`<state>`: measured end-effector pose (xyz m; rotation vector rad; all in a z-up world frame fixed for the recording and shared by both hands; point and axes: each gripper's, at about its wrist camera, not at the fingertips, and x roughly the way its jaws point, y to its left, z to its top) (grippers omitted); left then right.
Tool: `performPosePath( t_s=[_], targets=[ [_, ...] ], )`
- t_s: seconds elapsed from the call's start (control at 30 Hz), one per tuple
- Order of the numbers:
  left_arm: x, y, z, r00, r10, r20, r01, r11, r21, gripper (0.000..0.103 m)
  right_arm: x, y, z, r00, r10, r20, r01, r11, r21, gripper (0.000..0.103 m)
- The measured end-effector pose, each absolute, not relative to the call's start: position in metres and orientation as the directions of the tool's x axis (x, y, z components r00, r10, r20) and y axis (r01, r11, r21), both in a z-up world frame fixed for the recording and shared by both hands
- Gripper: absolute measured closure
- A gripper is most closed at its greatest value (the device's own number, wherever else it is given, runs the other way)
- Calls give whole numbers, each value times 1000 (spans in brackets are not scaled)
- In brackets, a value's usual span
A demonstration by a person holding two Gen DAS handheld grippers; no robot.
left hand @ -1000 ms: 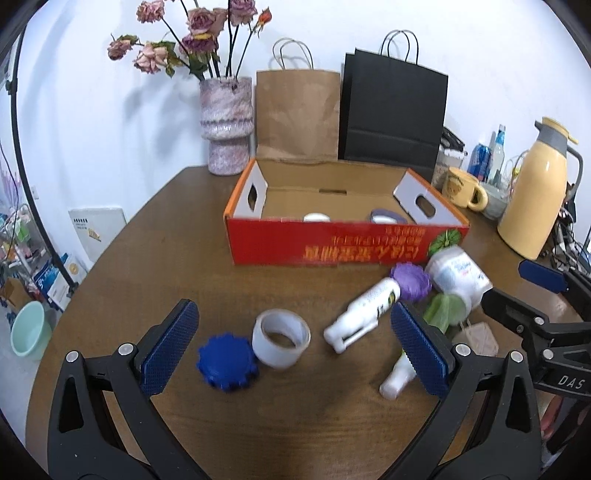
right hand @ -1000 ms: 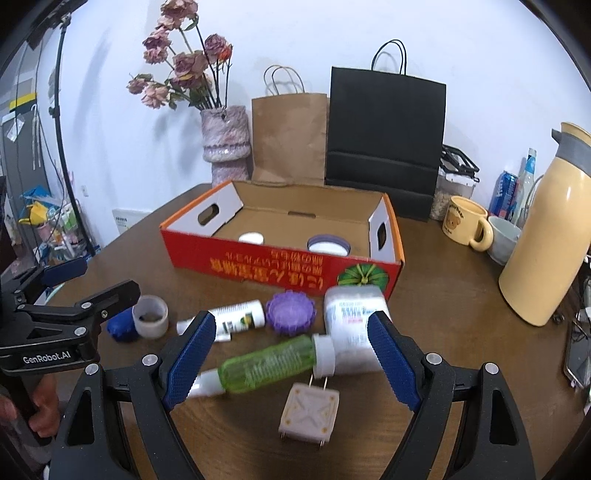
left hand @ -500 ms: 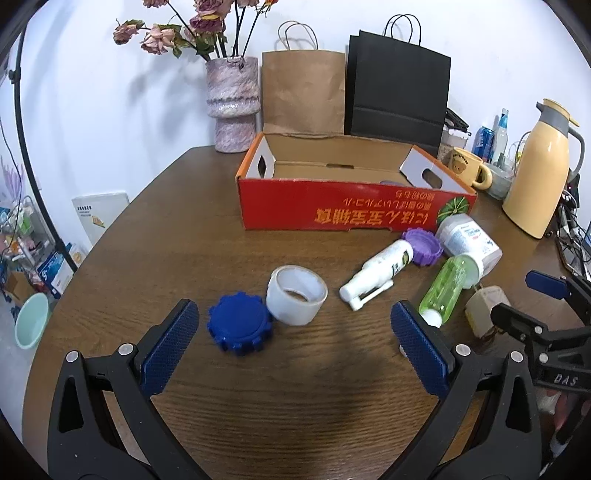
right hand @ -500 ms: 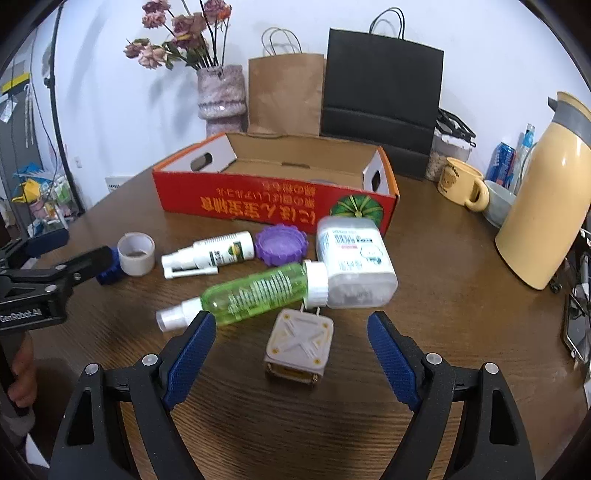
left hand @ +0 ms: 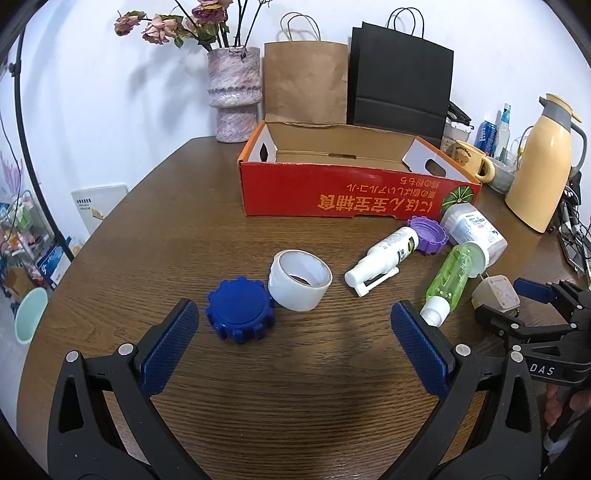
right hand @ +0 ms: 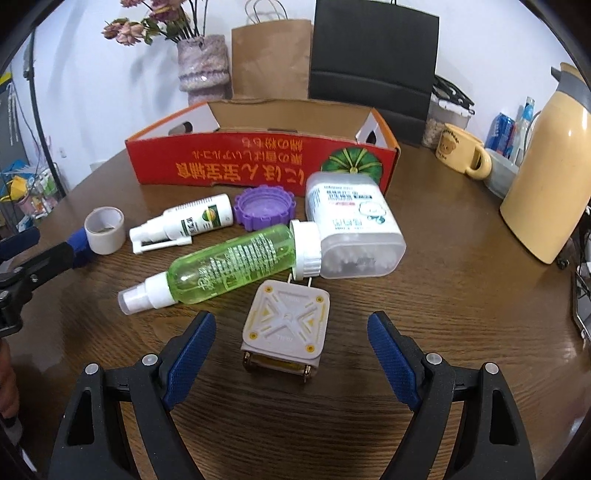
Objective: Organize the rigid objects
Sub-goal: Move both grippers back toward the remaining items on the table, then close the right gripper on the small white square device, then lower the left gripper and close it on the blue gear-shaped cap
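Altogether two spray bottles [right hand: 229,264], two lids [left hand: 240,313], one tape roll [left hand: 300,279], one box [left hand: 354,192]

- At the far edge of my tabletop [left hand: 155,229] I see a mottled vase [left hand: 234,94] of dried flowers [left hand: 173,26].
- Beside it a brown paper bag [left hand: 306,81] and a black paper bag [left hand: 400,83] stand against the white wall.
- Off to my right: a yellow mug [right hand: 461,153], a grey bowl [right hand: 500,175] just behind it, and a cream thermos jug [right hand: 546,184].
- Bottles and a blue can [right hand: 500,133] crowd behind the bowl.
- On the floor to my left sits a pale green bucket [left hand: 29,317].
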<state>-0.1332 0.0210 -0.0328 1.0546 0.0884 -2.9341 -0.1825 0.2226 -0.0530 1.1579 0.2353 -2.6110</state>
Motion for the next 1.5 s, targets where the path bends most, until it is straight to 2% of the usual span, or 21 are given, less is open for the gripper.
performPosePath(
  t_s=[0.23,0.27,0.37,0.43,0.77,1.1,1.27,1.5],
  targets=[
    [-133,19,-32,-773,-5,-635,47,-998,-49,0,-188,221,-55,-642,-151,-752,285,-957,-51,16],
    [-133,18,-32,-773,-6,-634,50,-997,-51,0,-189,221,-55,-643,-148,-752,283,-958,-53,28],
    [-134,17,-32,-772,-8,-636,56,-997,-55,0,-191,222,-56,-632,-147,-761,280,-959,-47,51],
    [-134,16,-32,-771,-11,-637,60,-997,-55,0,-190,222,-56,-630,-158,-761,285,-958,-37,59],
    [-137,4,-34,-760,-28,-649,103,-992,-78,0,-183,223,-49,-669,-178,-722,288,-957,-31,60],
    [-146,-13,-42,-728,-76,-682,111,-994,-8,0,-178,225,-44,-691,-190,-697,282,-959,-18,60],
    [-160,-24,-54,-681,-75,-728,97,-995,12,0,-175,224,-42,-706,-188,-683,282,-959,-27,60],
    [-171,-26,-60,-659,-69,-749,75,-997,25,4,-174,225,-41,-710,-187,-679,281,-959,-30,59]
  ],
)
